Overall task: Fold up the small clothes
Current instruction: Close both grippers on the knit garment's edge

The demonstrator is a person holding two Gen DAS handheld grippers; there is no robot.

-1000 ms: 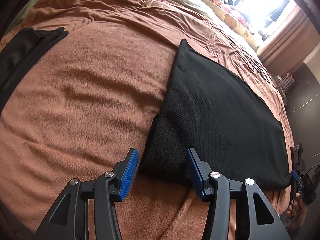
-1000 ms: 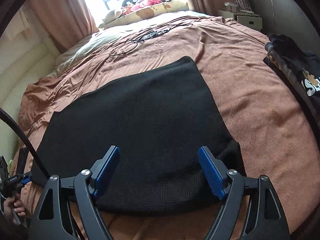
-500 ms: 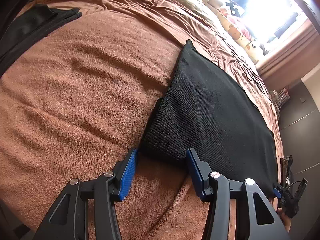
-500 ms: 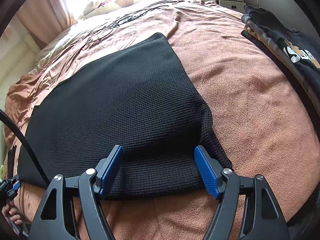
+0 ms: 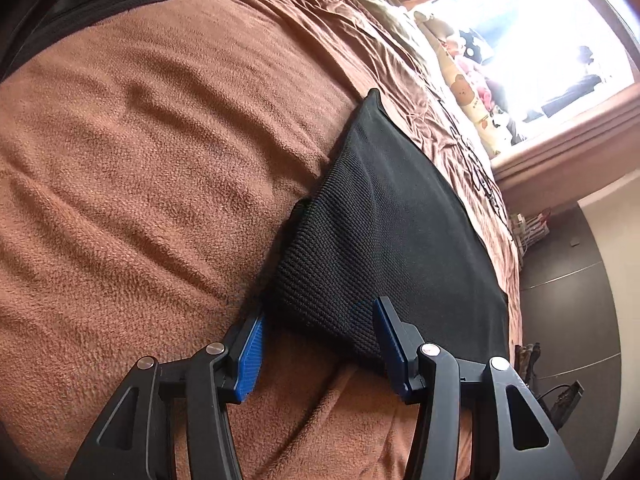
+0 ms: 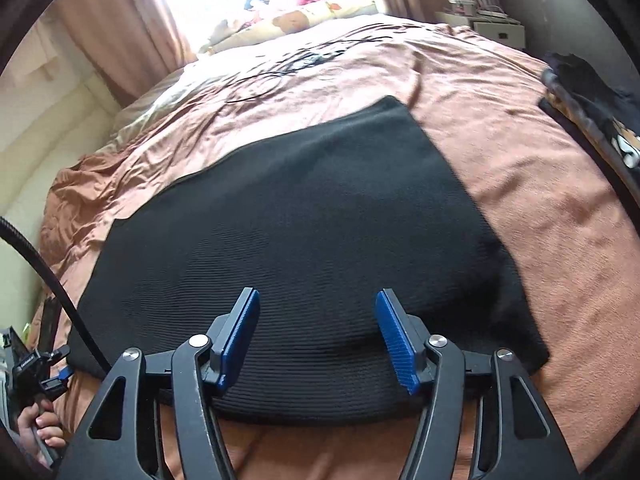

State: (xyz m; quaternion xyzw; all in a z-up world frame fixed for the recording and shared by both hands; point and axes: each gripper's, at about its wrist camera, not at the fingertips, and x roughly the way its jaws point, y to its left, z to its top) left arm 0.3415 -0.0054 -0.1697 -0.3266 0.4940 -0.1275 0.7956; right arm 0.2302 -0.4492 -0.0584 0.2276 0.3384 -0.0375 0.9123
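Note:
A black knit garment [image 5: 392,232] lies flat on the brown blanket of the bed; it also shows in the right wrist view [image 6: 304,220]. My left gripper [image 5: 316,344] is open, its blue pads on either side of the garment's near corner, low over the blanket. My right gripper [image 6: 316,336] is open, its jaws spread over the garment's near edge, just above the cloth. Neither holds anything.
A pile of dark folded clothes [image 5: 72,4] lies at the far left of the bed, and shows at the right edge of the right wrist view [image 6: 592,96]. Pillows and stuffed toys [image 6: 304,12] lie under the window. Black cables [image 6: 296,60] lie beyond the garment.
My left gripper has moved closer to the garment's corner, which now sits between its pads. My right gripper has narrowed its opening and shifted over the garment's near edge.

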